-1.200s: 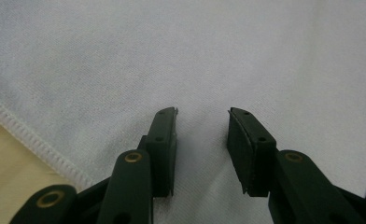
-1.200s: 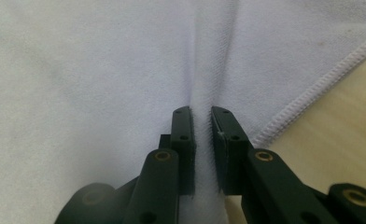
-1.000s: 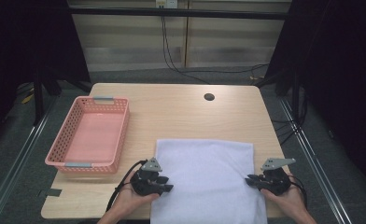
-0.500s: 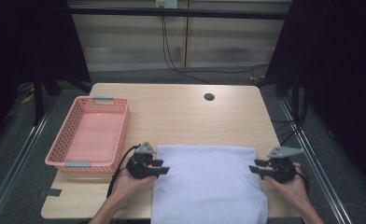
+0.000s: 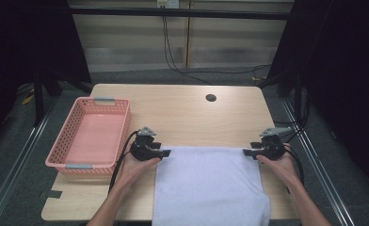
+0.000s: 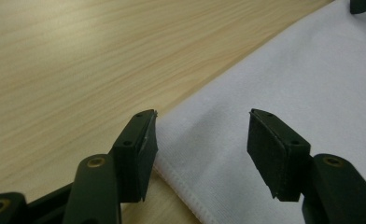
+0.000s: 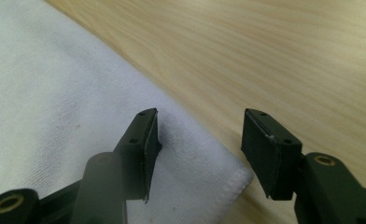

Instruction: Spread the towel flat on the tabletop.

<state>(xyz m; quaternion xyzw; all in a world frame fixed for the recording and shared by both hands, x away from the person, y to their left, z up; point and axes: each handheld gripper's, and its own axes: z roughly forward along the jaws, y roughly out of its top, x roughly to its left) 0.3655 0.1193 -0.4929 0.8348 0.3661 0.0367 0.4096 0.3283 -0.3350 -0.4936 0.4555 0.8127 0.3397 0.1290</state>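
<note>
White cloth [image 5: 208, 186] flat on table [image 5: 182, 110], near edge hanging off front. L gripper [image 5: 164, 153] at far-left corner, R gripper [image 5: 246, 152] at far-right corner — both w/ jaws apart, just been opening, not clamped. Cloth corner lying slack between pads in each gripper view (hem visible). Pink basket [image 5: 74, 165] just beside L hand [image 5: 138, 165], empty.

Both hands rest a tool, left [image 5: 165, 153] and right [image 5: 246, 152], at the white cloth's [image 5: 210, 188] far corners.
</note>
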